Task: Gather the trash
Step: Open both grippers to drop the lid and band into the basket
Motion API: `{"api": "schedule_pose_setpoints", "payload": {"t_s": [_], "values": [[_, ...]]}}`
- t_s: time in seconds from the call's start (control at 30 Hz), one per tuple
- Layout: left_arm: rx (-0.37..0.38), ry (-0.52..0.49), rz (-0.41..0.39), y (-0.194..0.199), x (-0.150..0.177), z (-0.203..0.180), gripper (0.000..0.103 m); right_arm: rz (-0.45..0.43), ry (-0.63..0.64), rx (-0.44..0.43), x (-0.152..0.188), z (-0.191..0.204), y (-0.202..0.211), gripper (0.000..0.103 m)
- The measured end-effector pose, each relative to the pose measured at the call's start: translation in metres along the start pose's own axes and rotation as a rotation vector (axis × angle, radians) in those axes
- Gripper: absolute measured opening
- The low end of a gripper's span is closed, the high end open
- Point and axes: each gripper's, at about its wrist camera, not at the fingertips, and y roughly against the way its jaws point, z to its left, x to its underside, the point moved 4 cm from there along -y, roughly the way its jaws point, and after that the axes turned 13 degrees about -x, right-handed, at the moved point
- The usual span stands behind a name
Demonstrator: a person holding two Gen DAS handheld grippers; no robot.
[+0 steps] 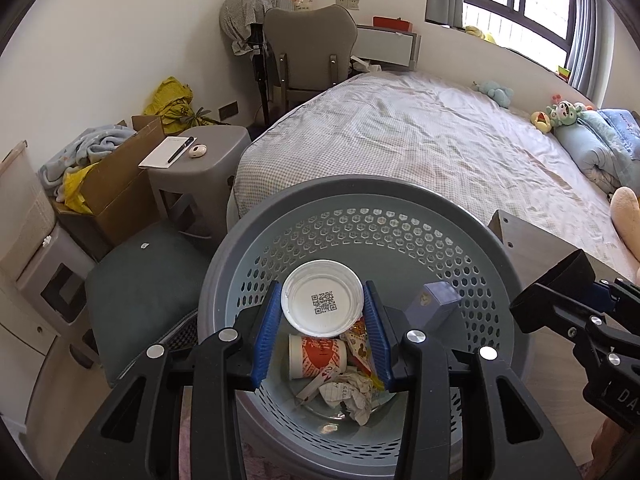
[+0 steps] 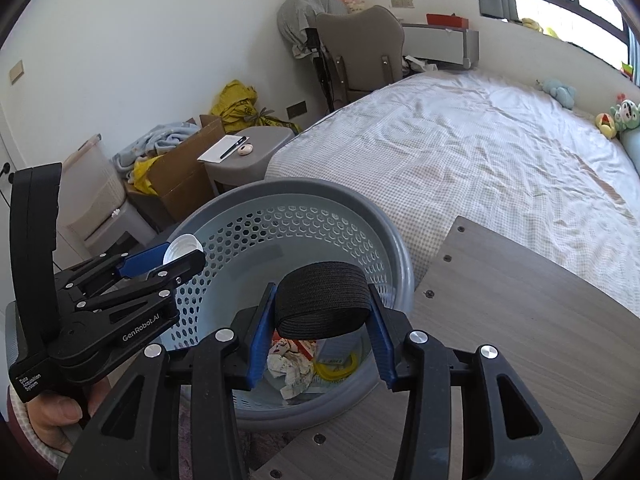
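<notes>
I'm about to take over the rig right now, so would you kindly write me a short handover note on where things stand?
Left hand-held gripper: shut on a white plastic lid, held over the gray bin.
Right hand-held gripper: shut on a black elastic band, also above the bin, beside the wooden tabletop.
Done: a paper cup, crumpled paper, wrappers and a small box already lie in the bin.
Left: release the lid and the band into the bin.

Basket (image 1: 360, 200) before the bed (image 1: 420, 140), stool (image 1: 208, 148) left, cup (image 1: 316, 356) in basket, perhaps atop paper
</notes>
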Motion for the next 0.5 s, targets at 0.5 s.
{"api": "schedule_pose_setpoints", "payload": {"t_s": [0.5], "values": [[0.018,0.023,-0.001,-0.006,-0.003,0.015,0.053,-0.009,0.007,0.023,-0.007,0.004,-0.009,0.071]]}}
